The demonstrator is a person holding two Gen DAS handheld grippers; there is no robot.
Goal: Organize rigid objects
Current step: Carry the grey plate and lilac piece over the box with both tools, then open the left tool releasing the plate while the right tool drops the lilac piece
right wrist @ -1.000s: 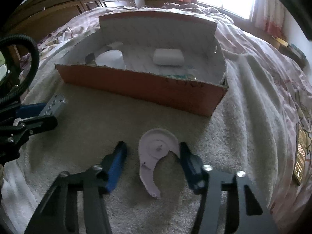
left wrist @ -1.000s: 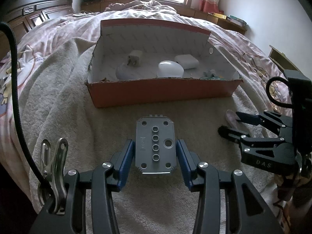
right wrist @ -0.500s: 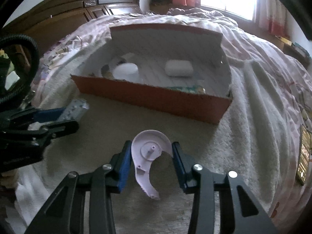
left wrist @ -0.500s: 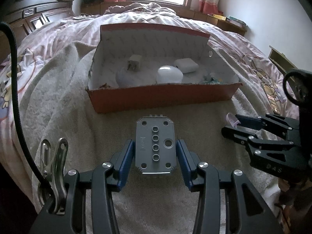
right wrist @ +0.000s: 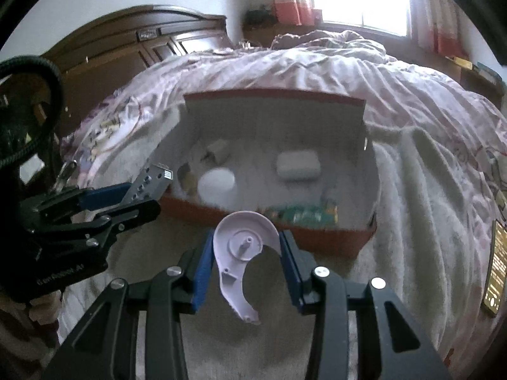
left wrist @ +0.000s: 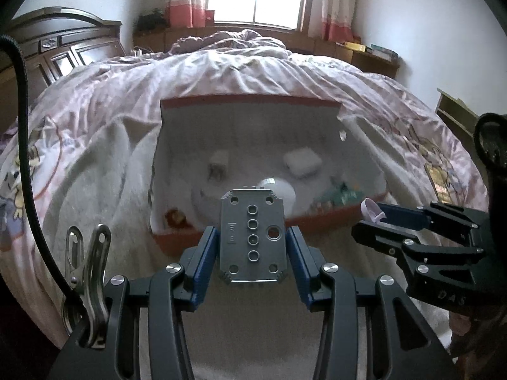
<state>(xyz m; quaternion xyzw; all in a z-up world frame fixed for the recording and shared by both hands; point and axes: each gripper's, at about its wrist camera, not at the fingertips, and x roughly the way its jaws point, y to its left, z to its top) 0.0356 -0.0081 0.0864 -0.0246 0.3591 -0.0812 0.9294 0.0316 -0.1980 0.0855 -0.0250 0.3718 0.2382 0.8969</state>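
Left wrist cam: left claw [left wrist: 252,247] clamped on grey metal plate [left wrist: 252,239], held above towel [left wrist: 126,164] in front of orange box [left wrist: 177,240] on bed. Right wrist cam: right claw [right wrist: 245,255] clamped on lilac plastic disc [right wrist: 244,240], just short of box's near wall.

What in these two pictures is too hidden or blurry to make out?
- Left view: the white round thing in the box is partly hidden behind the grey plate.
- Both views: the green item in the box is blurred; unidentifiable.
- Right view: the dark slab is cut off by the edge.
- Left view: the brown bit is too small.
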